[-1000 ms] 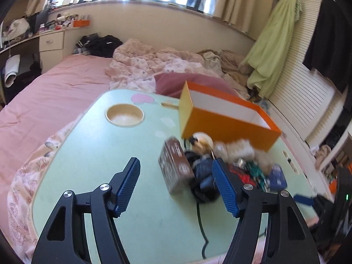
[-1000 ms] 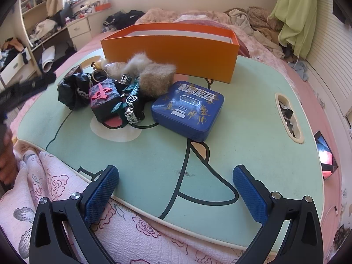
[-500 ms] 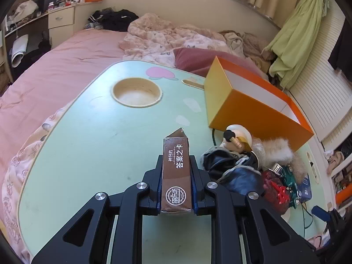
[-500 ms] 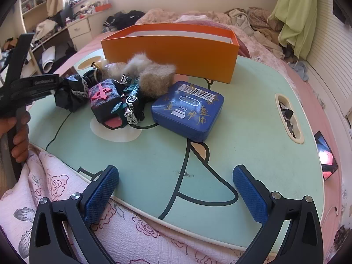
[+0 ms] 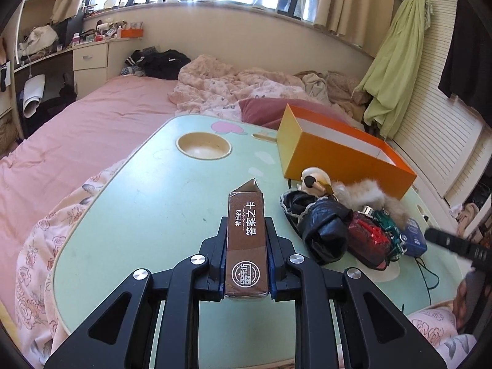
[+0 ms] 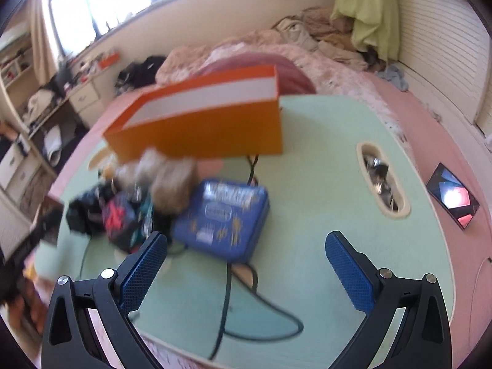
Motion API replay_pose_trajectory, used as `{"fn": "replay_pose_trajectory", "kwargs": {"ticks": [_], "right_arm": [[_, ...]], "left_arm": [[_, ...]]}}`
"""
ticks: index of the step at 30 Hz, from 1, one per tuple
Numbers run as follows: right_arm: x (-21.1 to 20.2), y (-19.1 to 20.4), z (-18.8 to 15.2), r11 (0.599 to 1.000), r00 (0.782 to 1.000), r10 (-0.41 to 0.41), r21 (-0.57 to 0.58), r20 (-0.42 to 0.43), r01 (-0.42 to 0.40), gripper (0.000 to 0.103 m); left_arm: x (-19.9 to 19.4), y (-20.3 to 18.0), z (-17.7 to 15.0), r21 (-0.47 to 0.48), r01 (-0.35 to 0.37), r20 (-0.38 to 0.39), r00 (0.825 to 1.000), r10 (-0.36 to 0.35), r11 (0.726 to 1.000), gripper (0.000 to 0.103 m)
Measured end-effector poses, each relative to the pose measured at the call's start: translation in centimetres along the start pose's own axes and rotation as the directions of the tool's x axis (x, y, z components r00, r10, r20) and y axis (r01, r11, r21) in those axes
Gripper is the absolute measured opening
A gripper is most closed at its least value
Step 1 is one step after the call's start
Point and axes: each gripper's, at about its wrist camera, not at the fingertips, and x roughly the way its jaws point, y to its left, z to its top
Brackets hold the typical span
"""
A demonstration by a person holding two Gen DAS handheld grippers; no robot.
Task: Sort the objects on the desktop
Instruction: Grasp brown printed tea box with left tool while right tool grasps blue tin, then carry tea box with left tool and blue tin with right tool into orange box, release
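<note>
Desktop objects are being kept in a heap on the pale green surface (image 5: 129, 215), just in front of the orange box (image 5: 341, 160), which is serving as the landmark. One of them, a brown card box (image 5: 246, 240) with white lettering, is being gripped between the pads of the left claw (image 5: 246, 264), whose jaws are clenched on its sides; it is being held off to the left of the orange box, above the surface, its opened flap pointing away from the camera. Against the front wall of the orange box a small doll head (image 5: 313, 180) and a tuft of beige fur (image 5: 366, 190) are being seen, and nearer than those a black crumpled pouch (image 5: 323, 230), a red and black item (image 5: 369, 240) and a green toy car (image 5: 390, 224) are lying together. A blue tin (image 6: 224, 218) is resting flat in front of the orange box, to the right of the heap. The right claw (image 6: 246, 270) is being held wide apart over the near edge of the surface, nothing between its blue pads (image 6: 349, 270); that view is blurred.
</note>
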Motion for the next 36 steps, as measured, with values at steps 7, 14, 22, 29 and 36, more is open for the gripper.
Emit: {"fn": "replay_pose_trajectory", "kwargs": {"ticks": [7, 14, 22, 29, 36], "right_arm": [[4.0, 1.9, 0.9, 0.998, 0.991, -0.067, -0.015, -0.115, 0.066, 0.103], [3.5, 3.1, -0.1, 0.98, 0.982, -0.18, -0.092, -0.05, 0.175, 0.066], [1.5, 0.2, -0.9, 0.998, 0.998, -0.066, 0.014, -0.003, 0.067, 0.066], [-1.7, -1.9, -0.1, 0.985, 0.977, 0.105, 0.117, 0.185, -0.128, 0.066], [-3.2, -0.7, 3.1, 0.991, 0.956, 0.099, 0.061, 0.276, -0.12, 0.066]], "left_arm": [[0.3, 0.2, -0.1, -0.018, 0.005, -0.008, 1.0, -0.005, 1.0, 0.02], [0.4, 0.2, -0.1, -0.025, 0.007, -0.012, 1.0, -0.007, 1.0, 0.02], [0.0, 0.0, 0.0, -0.017, 0.001, 0.007, 1.0, -0.001, 1.0, 0.02], [-0.3, -0.8, 0.7, -0.013, 0.044, -0.017, 0.999, -0.044, 0.999, 0.02], [-0.8, -5.2, 5.4, 0.081, 0.085, 0.036, 0.995, -0.088, 0.993, 0.02]]}}
